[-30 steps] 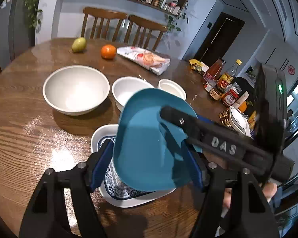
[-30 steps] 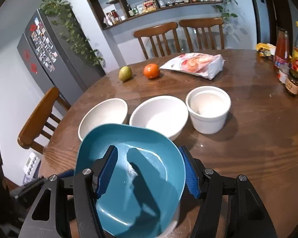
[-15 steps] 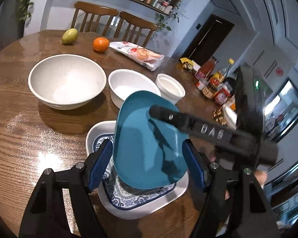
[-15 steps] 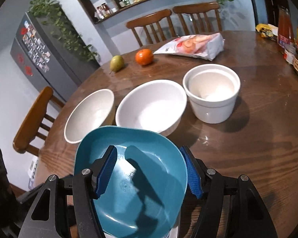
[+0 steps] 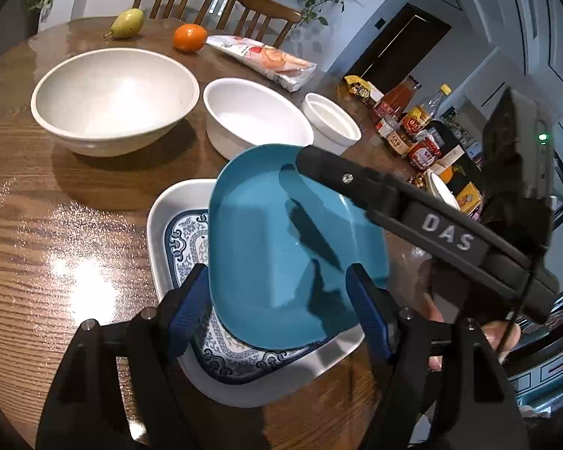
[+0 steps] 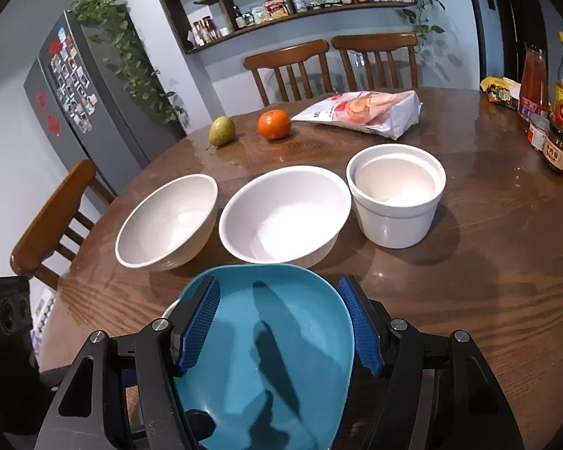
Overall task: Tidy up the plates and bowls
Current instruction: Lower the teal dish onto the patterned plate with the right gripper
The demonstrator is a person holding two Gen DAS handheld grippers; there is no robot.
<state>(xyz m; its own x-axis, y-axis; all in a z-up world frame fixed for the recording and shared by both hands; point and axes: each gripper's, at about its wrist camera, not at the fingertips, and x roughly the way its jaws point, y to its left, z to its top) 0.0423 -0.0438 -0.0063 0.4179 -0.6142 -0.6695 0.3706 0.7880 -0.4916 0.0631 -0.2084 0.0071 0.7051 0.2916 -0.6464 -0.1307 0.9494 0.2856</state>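
A teal plate (image 5: pixel 277 247) rests tilted on a white plate with a blue pattern (image 5: pixel 176 240) on the wooden table. It fills the lower middle of the right wrist view (image 6: pixel 266 356). My left gripper (image 5: pixel 279 307) is open, its blue pads (image 5: pixel 187 307) on either side of the teal plate's near edge. My right gripper (image 6: pixel 277 333) is open astride the plate from the other side; its black finger (image 5: pixel 394 202) reaches over the plate in the left wrist view. Three white bowls stand in a row behind: large (image 6: pixel 169 221), medium (image 6: pixel 285 213), small and deep (image 6: pixel 396 195).
A pear (image 6: pixel 221 131), an orange (image 6: pixel 274 123) and a snack bag (image 6: pixel 364 112) lie at the table's far side. Bottles and jars (image 6: pixel 551 112) crowd the right edge. Wooden chairs (image 6: pixel 330 67) stand behind and one (image 6: pixel 52 217) at the left.
The teal plate has come down onto the patterned plate. Both grippers moved lower and closer to the table; the right wrist view drew back along the plate.
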